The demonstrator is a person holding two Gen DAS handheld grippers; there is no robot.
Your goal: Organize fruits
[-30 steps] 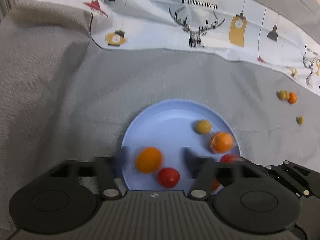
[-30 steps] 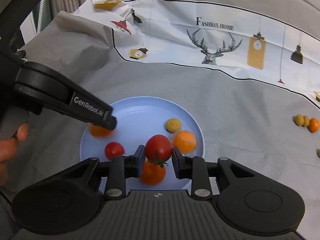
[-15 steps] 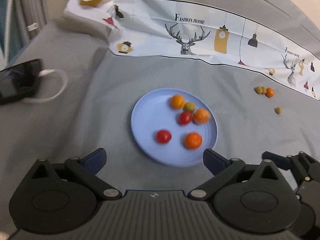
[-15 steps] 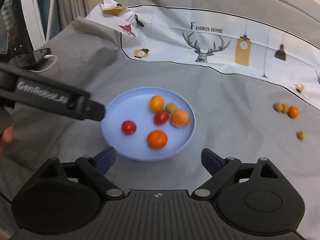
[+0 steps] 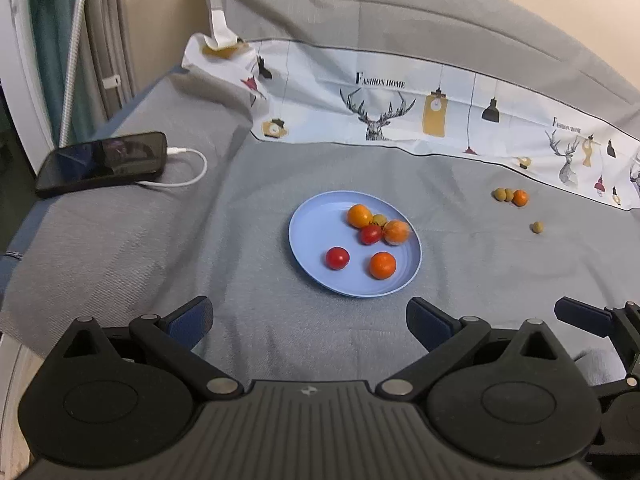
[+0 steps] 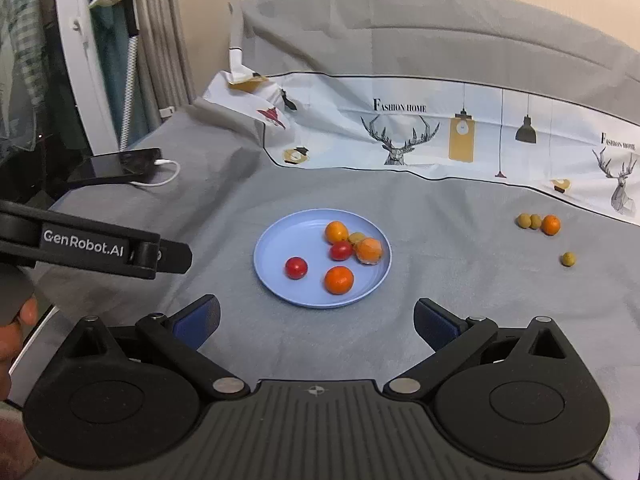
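Observation:
A blue plate (image 5: 312, 224) (image 6: 280, 240) sits on the grey cloth and holds several small fruits: two red tomatoes (image 5: 337, 258) (image 6: 296, 267), orange ones (image 5: 382, 265) (image 6: 339, 279) and a small green one (image 5: 379, 220). Loose fruits lie to the right: a cluster of two green and one orange (image 5: 511, 196) (image 6: 538, 222), and a single green one (image 5: 537, 227) (image 6: 568, 258). My left gripper (image 5: 310, 322) is open and empty, back from the plate's near edge. My right gripper (image 6: 316, 326) is open and empty, also short of the plate.
A black phone (image 5: 102, 162) (image 6: 120, 164) with a white cable lies at the far left. A white printed cloth (image 5: 400, 116) runs along the back. The left gripper's finger (image 6: 96, 246) crosses the right wrist view's left side; the right gripper's finger (image 5: 584, 316) shows at right.
The right gripper let go of a red tomato onto the plate. Both grippers opened wide and pulled back and up from the plate.

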